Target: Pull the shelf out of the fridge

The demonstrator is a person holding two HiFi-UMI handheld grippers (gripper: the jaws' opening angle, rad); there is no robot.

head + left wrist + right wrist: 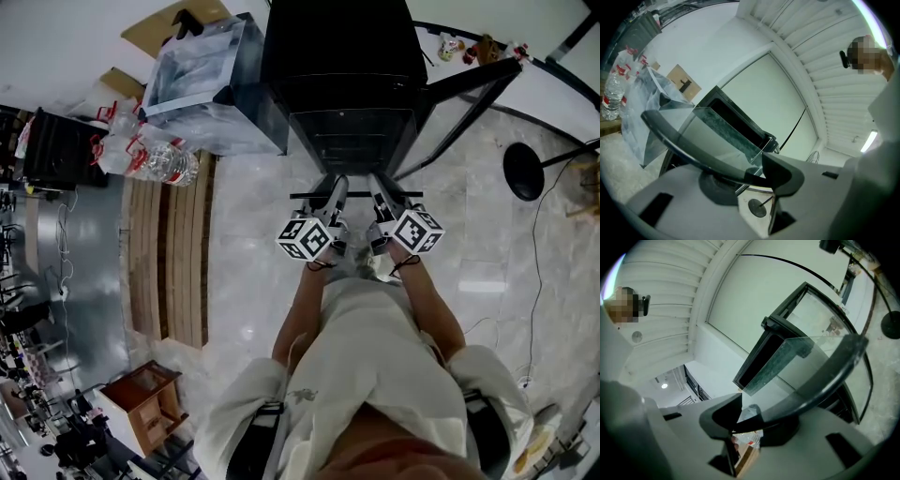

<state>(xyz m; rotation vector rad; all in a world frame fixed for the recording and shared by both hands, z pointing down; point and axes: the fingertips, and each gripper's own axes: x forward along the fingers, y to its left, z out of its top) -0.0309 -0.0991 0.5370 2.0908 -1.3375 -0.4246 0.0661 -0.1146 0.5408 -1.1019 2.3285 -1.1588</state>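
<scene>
A black fridge (342, 84) stands on the floor with its door (469, 94) swung open to the right. Its glass shelf (354, 195) sticks out of the front, its dark front rim lying crosswise. My left gripper (335, 194) is shut on the rim's left part, my right gripper (380, 190) on its right part. In the left gripper view the dark rim (693, 154) curves into the left gripper (757, 176), with the glass pane (722, 136) beyond. In the right gripper view the rim (825, 380) runs into the right gripper (745, 420), with the fridge (759, 357) behind.
A clear plastic bin (202, 84) stands left of the fridge, with packed water bottles (141, 155) beside it. A wooden pallet (169, 253) lies on the left. A small wooden stand (145, 403) is at lower left. A round black base (523, 171) and cables are on the right.
</scene>
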